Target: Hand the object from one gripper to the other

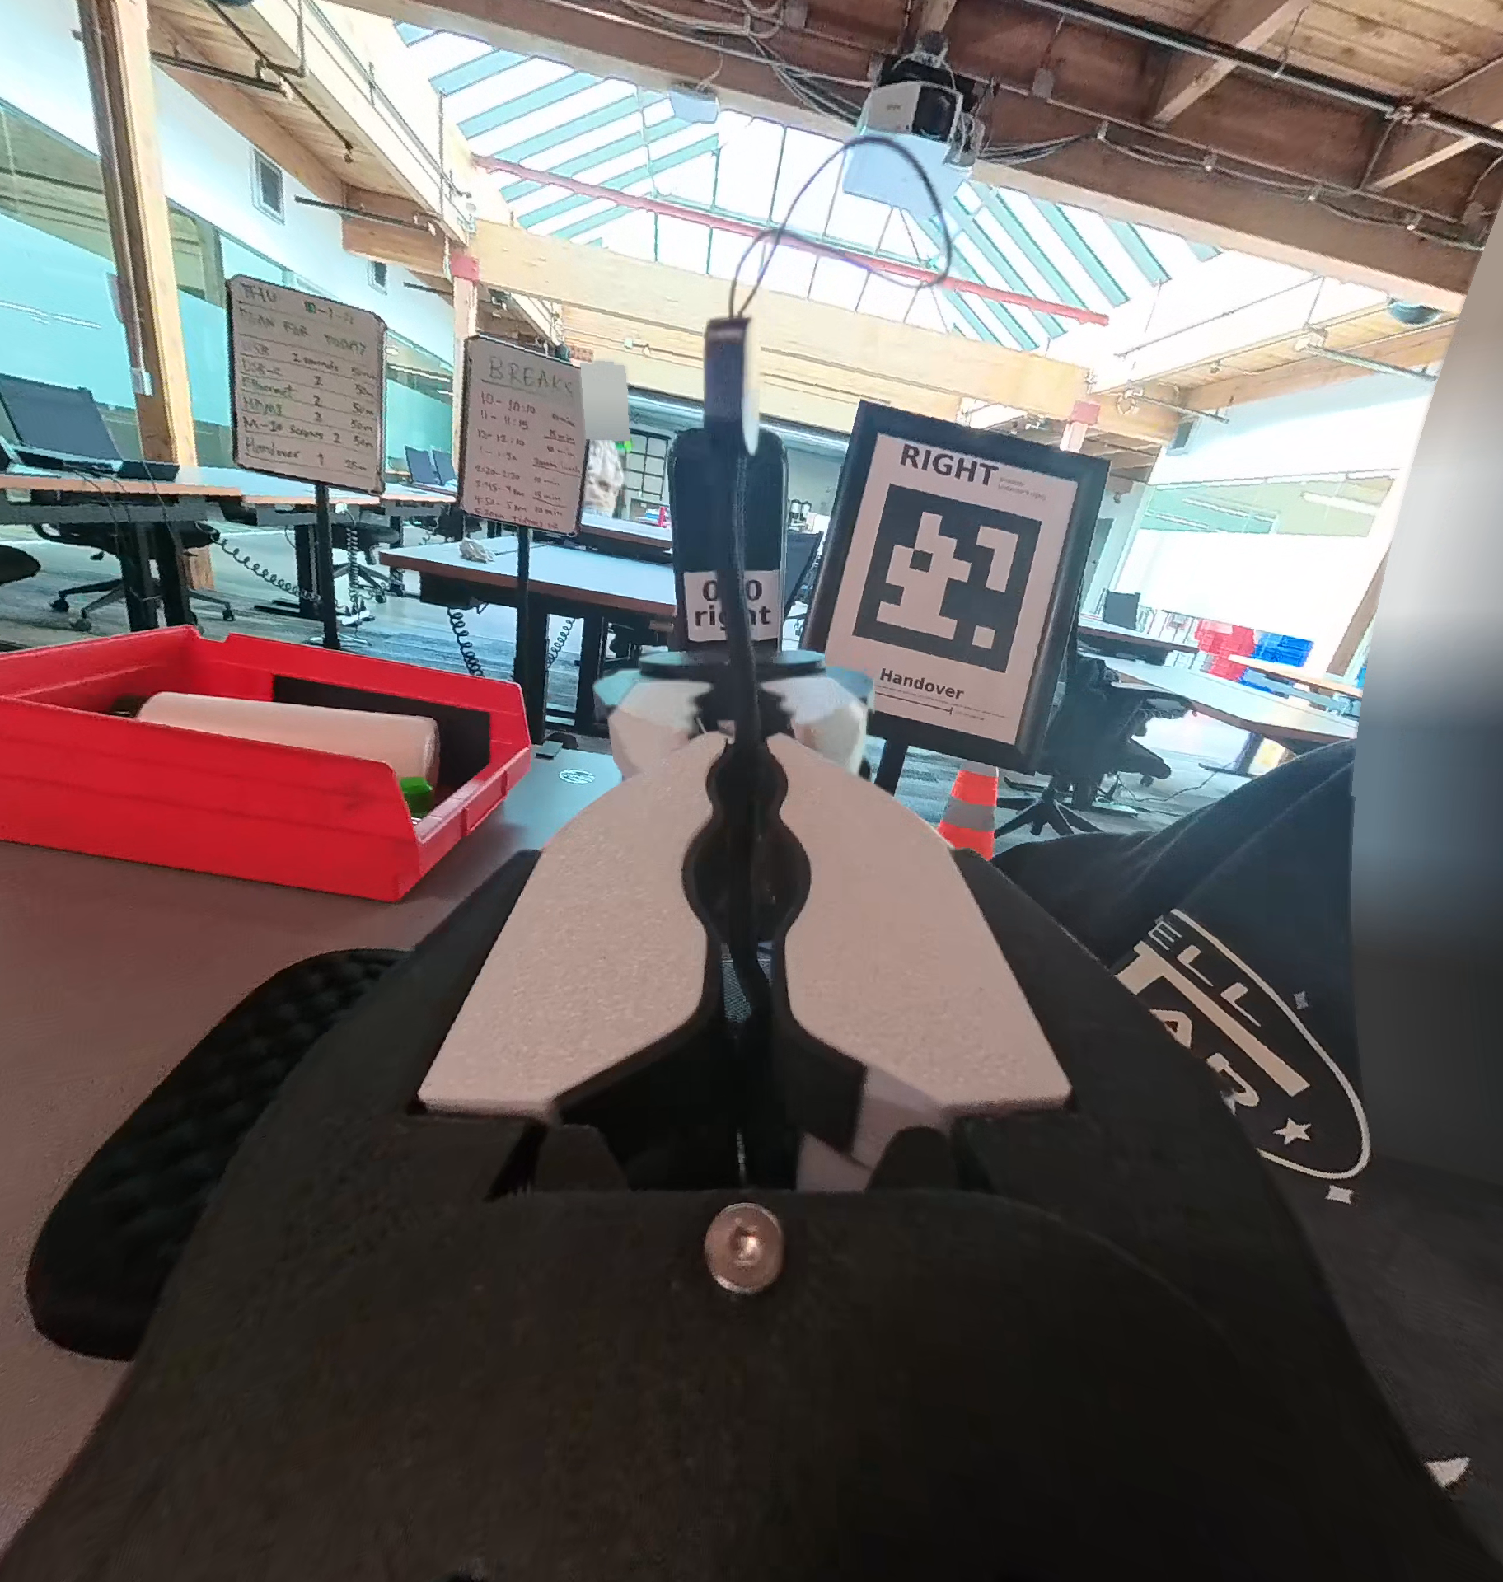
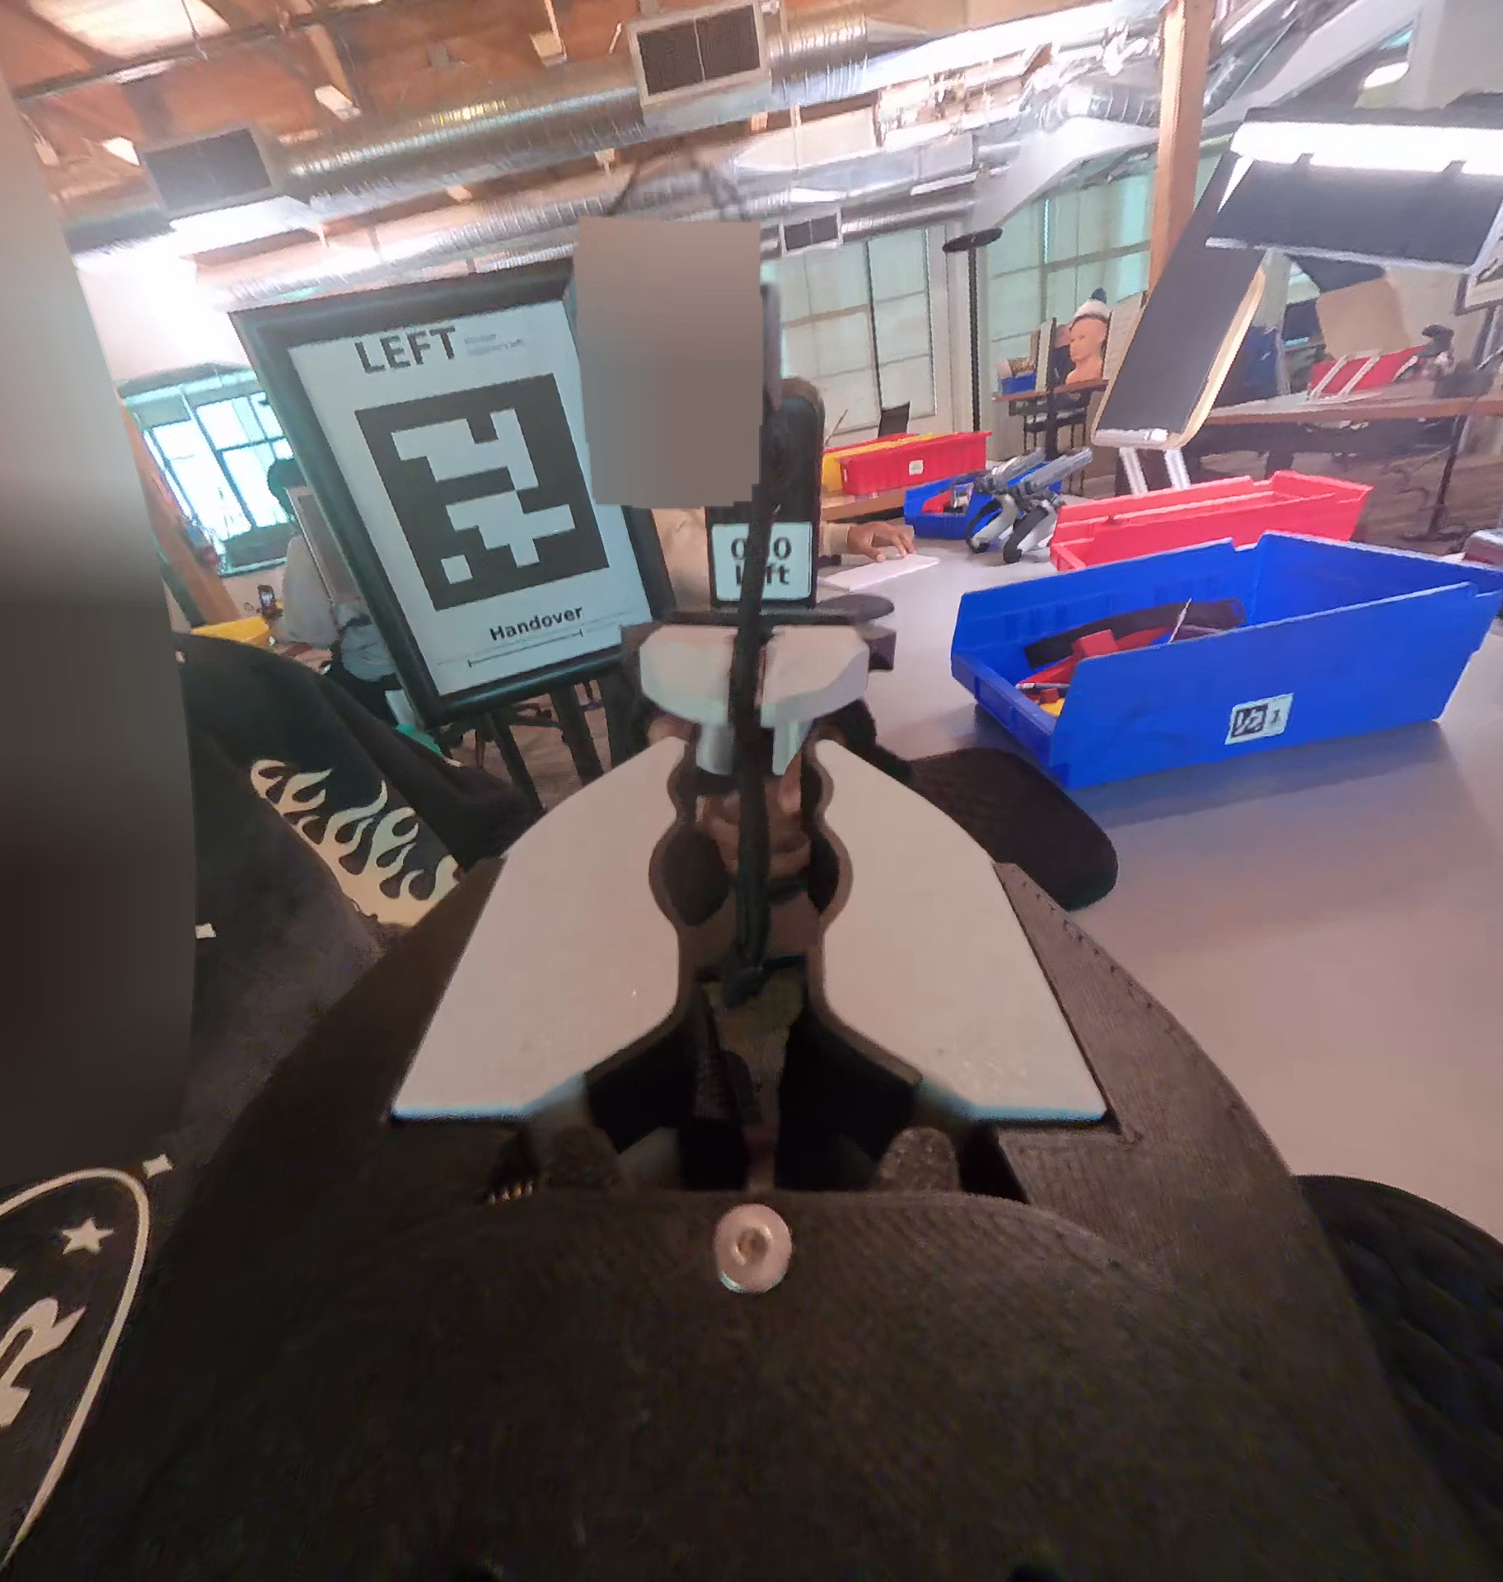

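- Two grippers point at each other above a grey table (image 1: 89, 984), with one black cord (image 1: 741, 651) running between them.
- In the left wrist view, the left gripper (image 1: 744, 753) is clenched on the cord. Its white fingers pinch it at the middle of the view.
- From there the cord goes up toward 12 o'clock, to a small dark block (image 1: 728, 385) and a thin loop (image 1: 947, 246).
- I think the cord is very light, soft and floppy. It will bend and swing, not break.
- The best place to grab looks like the thick braided part near the pinch, not the thin loop.
- In the right wrist view, the right gripper (image 2: 748, 758) looks released. Its fingers stand a little apart, with the cord between them.
- I think it needs to squeeze before the left one lets go, or the cord may drop.
- In the left view, a red bin (image 1: 217, 822) sits on the table at 9 o'clock, well apart from the cord.
- A framed sign (image 1: 945, 582) stands at 2 o'clock, just behind the right gripper.
- In the right view, a blue bin (image 2: 1159, 710) sits at 3 o'clock, well apart.
- Most open room is straight up, at 12 o'clock.
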### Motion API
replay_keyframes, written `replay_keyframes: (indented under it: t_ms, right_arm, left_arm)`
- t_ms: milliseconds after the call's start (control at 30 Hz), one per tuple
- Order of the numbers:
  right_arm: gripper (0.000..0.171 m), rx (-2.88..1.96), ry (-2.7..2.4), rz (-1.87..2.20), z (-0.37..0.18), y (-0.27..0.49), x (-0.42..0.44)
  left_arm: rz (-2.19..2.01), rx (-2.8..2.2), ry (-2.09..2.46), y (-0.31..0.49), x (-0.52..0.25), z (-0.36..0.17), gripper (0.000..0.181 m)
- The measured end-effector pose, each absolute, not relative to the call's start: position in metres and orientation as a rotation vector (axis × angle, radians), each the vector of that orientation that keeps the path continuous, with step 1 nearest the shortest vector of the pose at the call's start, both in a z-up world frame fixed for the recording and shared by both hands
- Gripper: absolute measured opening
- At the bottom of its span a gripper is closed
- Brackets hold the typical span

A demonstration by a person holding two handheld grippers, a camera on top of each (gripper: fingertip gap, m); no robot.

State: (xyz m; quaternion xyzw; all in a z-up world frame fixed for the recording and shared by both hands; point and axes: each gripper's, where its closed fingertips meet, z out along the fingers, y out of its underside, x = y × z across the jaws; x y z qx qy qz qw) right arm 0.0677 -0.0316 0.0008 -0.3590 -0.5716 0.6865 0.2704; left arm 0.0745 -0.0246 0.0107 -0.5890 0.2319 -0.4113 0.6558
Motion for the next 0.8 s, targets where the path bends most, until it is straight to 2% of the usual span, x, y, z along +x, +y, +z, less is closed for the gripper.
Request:
replay_keyframes:
  t_ms: [100, 200, 267, 433, 567, 633, 733, 800]
  right_arm:
    - [0.023, -0.968, -1.620, 1.834, -0.008, -0.041, 0.066]
    - [0.005, -0.954, -1.635, 1.815, -0.011, -0.045, 0.063]
    - [0.005, -0.940, -1.631, 1.818, -0.009, -0.045, 0.064]
    - [0.005, -0.933, -1.519, 1.835, 0.005, -0.033, 0.068]
    - [0.004, -0.928, -1.445, 1.849, 0.013, -0.025, 0.070]
    - [0.004, -0.928, -1.451, 1.841, 0.012, -0.026, 0.070]
    - [0.004, -0.933, -1.483, 1.826, 0.009, -0.030, 0.068]
    - [0.005, -0.934, -1.476, 1.824, 0.009, -0.030, 0.068]
  left_arm:
    - [-0.944, -1.320, 0.524, -0.026, 0.075, 0.013, 0.004]
    - [-0.954, -1.317, 0.538, -0.028, 0.077, 0.013, 0.004]
    - [-0.955, -1.302, 0.533, -0.029, 0.077, 0.015, 0.005]
    - [-0.929, -1.311, 0.497, -0.024, 0.071, 0.014, 0.025]
    - [-0.909, -1.410, 0.546, -0.019, 0.080, -0.002, 0.026]
    - [-0.886, -1.444, 0.565, -0.015, 0.086, -0.010, 0.022]
    - [-0.891, -1.432, 0.587, -0.017, 0.092, -0.010, 0.005]
    - [-0.904, -1.428, 0.586, -0.018, 0.092, -0.009, 0.005]
